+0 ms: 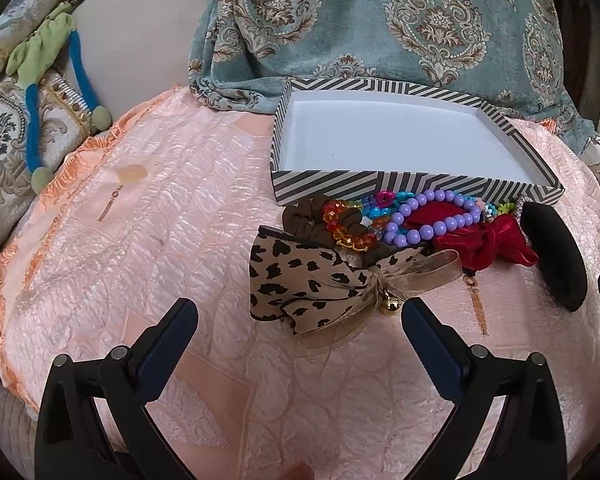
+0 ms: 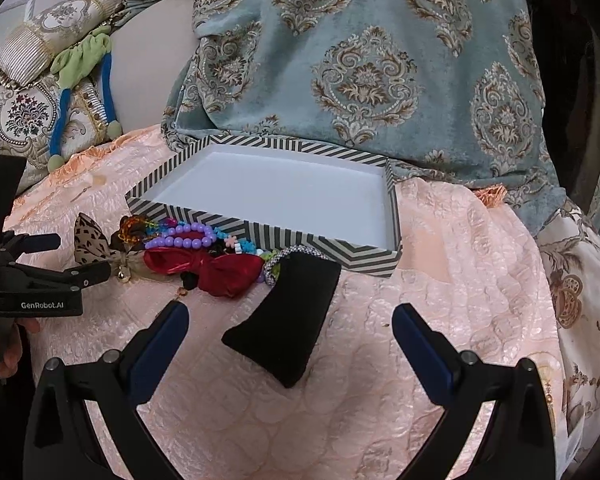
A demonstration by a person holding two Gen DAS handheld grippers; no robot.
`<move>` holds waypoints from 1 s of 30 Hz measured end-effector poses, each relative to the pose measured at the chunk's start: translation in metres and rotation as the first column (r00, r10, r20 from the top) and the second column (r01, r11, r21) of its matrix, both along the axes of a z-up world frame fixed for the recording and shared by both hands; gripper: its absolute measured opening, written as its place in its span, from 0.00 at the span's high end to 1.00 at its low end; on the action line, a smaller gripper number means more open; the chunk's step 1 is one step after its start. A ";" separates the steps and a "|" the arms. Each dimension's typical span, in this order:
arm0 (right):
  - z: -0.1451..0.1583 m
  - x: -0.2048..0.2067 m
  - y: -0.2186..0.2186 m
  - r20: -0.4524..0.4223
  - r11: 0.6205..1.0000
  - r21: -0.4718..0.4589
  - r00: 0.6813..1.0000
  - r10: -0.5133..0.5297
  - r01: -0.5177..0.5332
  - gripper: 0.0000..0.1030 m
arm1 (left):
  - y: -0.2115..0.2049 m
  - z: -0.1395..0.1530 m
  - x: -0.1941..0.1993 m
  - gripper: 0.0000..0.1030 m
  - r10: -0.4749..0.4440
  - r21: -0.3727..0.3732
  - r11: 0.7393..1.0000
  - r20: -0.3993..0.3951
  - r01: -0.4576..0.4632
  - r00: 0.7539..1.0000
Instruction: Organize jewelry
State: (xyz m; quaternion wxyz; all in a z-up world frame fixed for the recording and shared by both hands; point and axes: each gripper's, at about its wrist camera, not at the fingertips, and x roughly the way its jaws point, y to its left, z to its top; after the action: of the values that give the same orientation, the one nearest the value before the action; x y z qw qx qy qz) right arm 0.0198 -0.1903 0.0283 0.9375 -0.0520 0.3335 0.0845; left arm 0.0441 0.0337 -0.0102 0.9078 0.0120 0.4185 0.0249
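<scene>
A striped box (image 1: 340, 188) (image 2: 364, 254) with a white, empty inside lies on the pink quilt. In front of it is a heap: a leopard-print bow (image 1: 300, 280) (image 2: 90, 240), a brown scrunchie (image 1: 304, 220), an orange bead bracelet (image 1: 346, 226), a purple bead bracelet (image 1: 428, 224) (image 2: 184, 236), a red bow (image 1: 488, 244) (image 2: 216, 266) and a black cushion (image 1: 556, 252) (image 2: 288, 320). My left gripper (image 1: 300, 312) is open just short of the leopard bow. My right gripper (image 2: 290, 320) is open around the black cushion's near end.
A pink quilt (image 1: 160, 240) covers the surface. A blue-green patterned drape (image 1: 380, 20) hangs behind the box. Embroidered cushions (image 1: 4, 128) and a green-blue cord toy (image 1: 52, 80) lie far left. The left gripper's body (image 2: 32, 280) shows at the right wrist view's left edge.
</scene>
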 end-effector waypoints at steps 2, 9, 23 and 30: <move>0.001 0.002 -0.001 -0.002 1.000 0.009 1.000 -0.007 0.007 0.00 | 0.001 0.000 0.000 0.13 -0.002 -0.002 1.000 0.000 0.002 1.000; 0.011 0.000 -0.002 0.005 0.999 0.044 1.000 -0.011 0.011 0.00 | 0.000 0.003 -0.001 0.13 -0.011 -0.021 1.000 0.006 0.011 1.000; 0.000 0.002 -0.009 -0.042 0.991 0.133 0.999 0.009 -0.003 0.00 | 0.006 0.016 -0.007 0.13 -0.019 -0.124 0.992 0.075 0.028 0.997; -0.016 0.012 -0.024 -0.153 0.984 0.164 0.987 -0.041 0.067 0.02 | 0.029 0.017 -0.004 0.13 0.066 -0.173 0.984 0.082 -0.051 0.994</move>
State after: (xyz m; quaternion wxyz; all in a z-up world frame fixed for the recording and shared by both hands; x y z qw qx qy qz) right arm 0.0313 -0.2140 0.0127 0.9128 0.0431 0.3958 0.0907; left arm 0.0399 0.0623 0.0066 0.9218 -0.0794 0.3790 0.0160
